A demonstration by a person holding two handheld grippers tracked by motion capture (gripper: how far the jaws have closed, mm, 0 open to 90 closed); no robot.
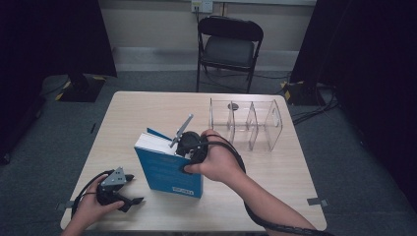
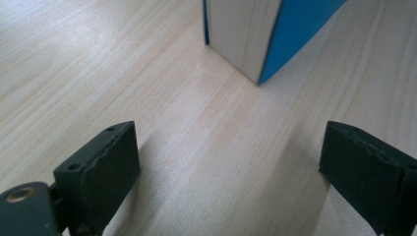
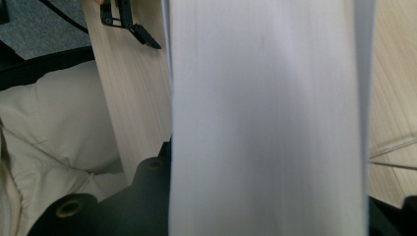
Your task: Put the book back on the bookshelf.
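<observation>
Book upright at mid-desk, pinched by the right gripper, not yet in the rack.

The book (image 1: 167, 169) stood on its lower edge near the middle of the desk (image 1: 142, 105), toward the near edge, with the right gripper (image 1: 189, 143) clamped on its top edge, page block between the jaws. The left gripper (image 2: 228, 167) rested near the near-left corner, jaws spread and empty, apart from the book. The clear rack (image 1: 248, 123) at the far-right side held nothing, so carrying the book over and slotting it in seemingly remained.
</observation>
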